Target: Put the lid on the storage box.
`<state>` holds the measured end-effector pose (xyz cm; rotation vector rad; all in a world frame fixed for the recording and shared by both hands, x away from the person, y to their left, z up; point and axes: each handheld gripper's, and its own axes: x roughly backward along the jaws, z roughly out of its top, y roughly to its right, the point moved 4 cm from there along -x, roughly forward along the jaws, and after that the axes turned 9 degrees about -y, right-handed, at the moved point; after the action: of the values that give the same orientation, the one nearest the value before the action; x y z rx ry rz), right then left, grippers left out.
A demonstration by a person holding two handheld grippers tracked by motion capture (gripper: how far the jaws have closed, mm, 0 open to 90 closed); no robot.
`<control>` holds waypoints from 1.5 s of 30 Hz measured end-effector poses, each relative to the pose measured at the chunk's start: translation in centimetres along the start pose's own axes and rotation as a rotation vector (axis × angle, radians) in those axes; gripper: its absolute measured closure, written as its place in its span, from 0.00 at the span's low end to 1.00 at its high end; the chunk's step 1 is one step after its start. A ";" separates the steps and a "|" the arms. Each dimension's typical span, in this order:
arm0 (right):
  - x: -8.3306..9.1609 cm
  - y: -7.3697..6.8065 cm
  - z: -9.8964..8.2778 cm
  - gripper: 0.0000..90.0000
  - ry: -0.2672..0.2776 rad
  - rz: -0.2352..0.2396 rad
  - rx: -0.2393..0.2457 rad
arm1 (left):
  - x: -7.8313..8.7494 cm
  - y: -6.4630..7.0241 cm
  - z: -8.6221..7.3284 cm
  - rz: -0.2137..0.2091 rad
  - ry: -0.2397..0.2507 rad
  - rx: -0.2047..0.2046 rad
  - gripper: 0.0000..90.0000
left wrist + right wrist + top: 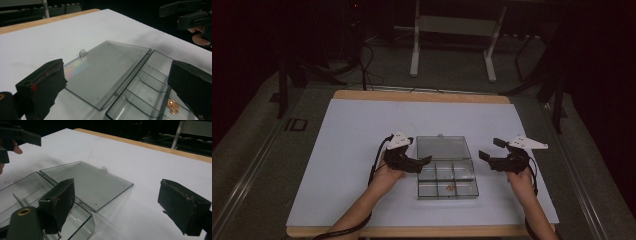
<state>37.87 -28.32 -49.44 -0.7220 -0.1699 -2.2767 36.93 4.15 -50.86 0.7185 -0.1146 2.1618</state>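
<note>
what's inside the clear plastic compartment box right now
The clear plastic compartment box, lid open flat, holds a small coppery metal cluster in one near compartment; the others look bare, though the left gripper's fingers cover some.

Smoky clear compartment box (pixel 447 172), coppery bits (pixel 173 106) inside, white table sheet (pixel 352 150), black jaws

One clear compartment box (pixel 447 175), lid (pixel 443 148) open flat. One small cluster of copper bits (pixel 451 188) inside. Two grippers: left (pixel 424 161), right (pixel 484 156)
</note>
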 end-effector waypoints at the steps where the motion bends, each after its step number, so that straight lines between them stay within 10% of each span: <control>1: -0.1 0.1 0.0 0.16 0.001 -0.004 -0.001 | -0.1 -0.1 0.0 0.000 -0.009 0.008 0.02; 21: -2.6 0.4 1.0 0.16 0.022 0.021 -0.017 | -3.3 -1.6 1.1 -0.031 -0.151 0.170 0.02; 37: -5.2 -0.3 0.9 0.16 -0.069 0.041 -0.006 | -4.9 -3.4 -0.4 -0.005 -0.245 0.309 0.15; 45: -5.7 -0.5 0.7 0.17 -0.093 0.052 -0.002 | -5.5 -3.8 -1.2 -0.066 -0.283 0.397 0.17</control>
<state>41.10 -24.24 -51.95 -0.8240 -0.1908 -2.1958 41.88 3.20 -55.42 1.2359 0.1944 2.0282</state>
